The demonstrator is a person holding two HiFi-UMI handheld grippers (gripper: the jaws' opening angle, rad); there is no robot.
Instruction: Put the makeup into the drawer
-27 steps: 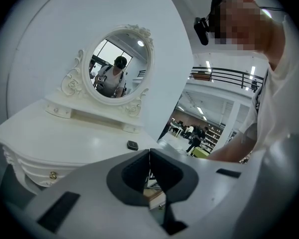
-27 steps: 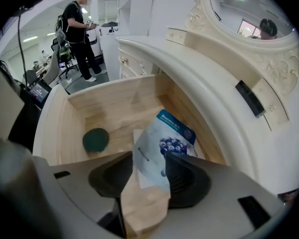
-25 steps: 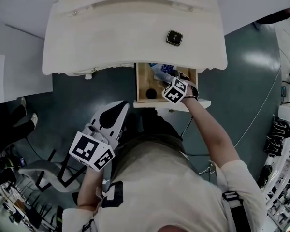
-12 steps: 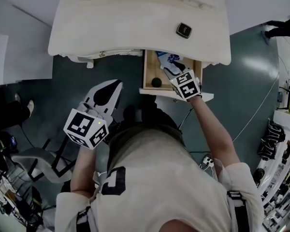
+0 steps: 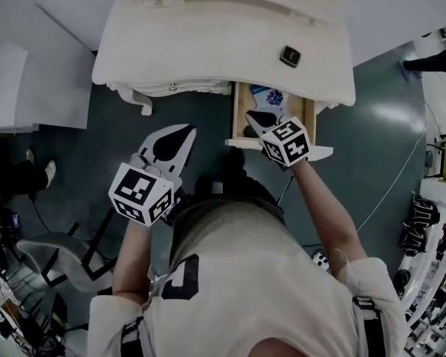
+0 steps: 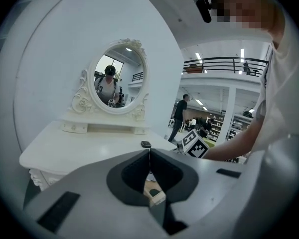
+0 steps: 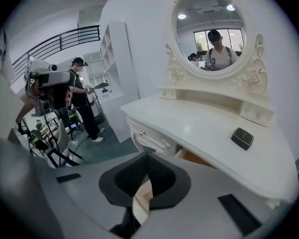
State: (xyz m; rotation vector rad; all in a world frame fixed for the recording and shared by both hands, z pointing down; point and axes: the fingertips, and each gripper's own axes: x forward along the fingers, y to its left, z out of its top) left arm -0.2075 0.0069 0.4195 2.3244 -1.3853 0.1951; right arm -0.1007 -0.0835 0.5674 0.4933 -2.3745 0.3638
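Partway through, by the look of things; some done, some left. Over the open drawer [image 5: 239, 110] of the white bench [image 5: 208, 43]: the right gripper [image 5: 254, 117], fingers just been closing, now pressed together with nothing between them. Confirmed close up on the right gripper [image 7: 147, 155]: tips meeting, only the bench [image 7: 204, 128] edge and a strip of the drawer [image 7: 197, 158] wood showing past them. Off to the left, well apart from the drawer and short of the bench front: the left gripper [image 5: 187, 131], fingers likewise together and empty; same reading on the left gripper [image 6: 149, 152] in its own view.

Already inside the drawer, just beyond the right fingers: a blue-and-white packet [image 5: 269, 95]; possibly something dark under the fingers as well, too hidden to name. Still outside: a small black compact [image 5: 290, 56], lying flat on the bench top, beyond the right fingers and a little to their right, well apart from both grippers; ahead and to the right of the right fingers as the black compact [image 7: 242, 138] in the right gripper view; straight ahead of the left fingers as the black compact [image 6: 146, 144] in the left gripper view. Far beyond both sets of fingers, at the back of the bench: an oval mirror [image 7: 209, 29].

Judged remaining: reach out to the compact, clamp it, bring it back over the drawer, let go; perhaps push the drawer shut afterwards.
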